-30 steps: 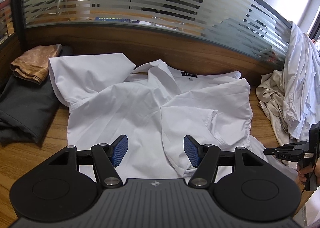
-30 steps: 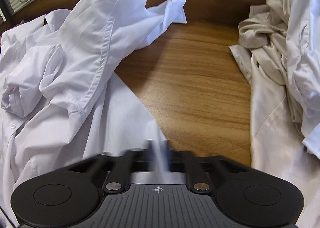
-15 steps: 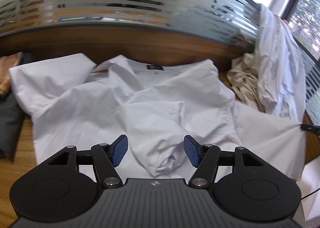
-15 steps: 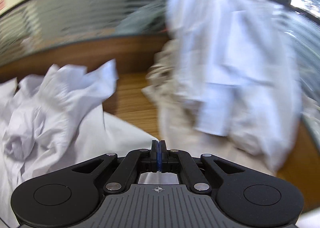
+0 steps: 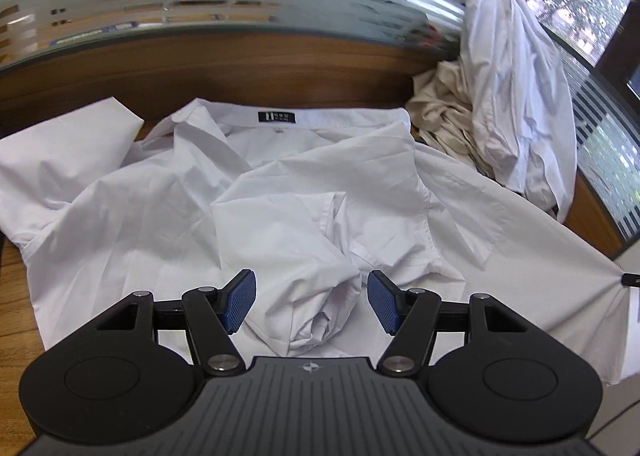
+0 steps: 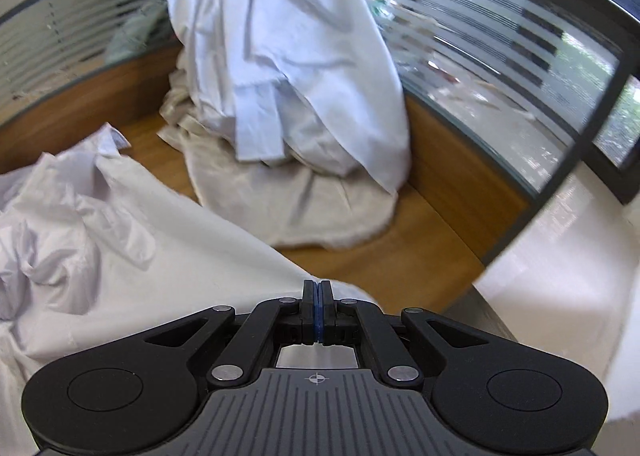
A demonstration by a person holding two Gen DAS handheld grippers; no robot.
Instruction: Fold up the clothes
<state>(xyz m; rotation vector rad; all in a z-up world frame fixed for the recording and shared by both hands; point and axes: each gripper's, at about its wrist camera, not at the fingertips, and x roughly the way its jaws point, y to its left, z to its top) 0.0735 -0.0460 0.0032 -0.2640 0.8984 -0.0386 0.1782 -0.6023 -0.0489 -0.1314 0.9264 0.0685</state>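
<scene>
A white collared shirt (image 5: pixel 168 216) lies spread on the wooden desk (image 6: pixel 400 256), collar and dark label at the back. A crumpled sleeve (image 5: pixel 316 296) sits bunched in the middle. My left gripper (image 5: pixel 311 300) is open just above that sleeve, its blue pads on either side. My right gripper (image 6: pixel 317 296) is shut on the shirt's hem corner (image 6: pixel 224 256) and pulls the cloth taut to the right; it shows at the right edge of the left wrist view (image 5: pixel 630 279).
A heap of white and beige clothes (image 5: pixel 500 104) is piled at the back right corner, also in the right wrist view (image 6: pixel 288 96). A wooden wall with striped glass (image 5: pixel 240 16) bounds the desk's back and right. The desk's front edge (image 6: pixel 480 300) is near my right gripper.
The right gripper has drawn the shirt's corner out to the right, so the cloth is stretched flat. The left gripper has shifted right and stands over the bunched sleeve.
</scene>
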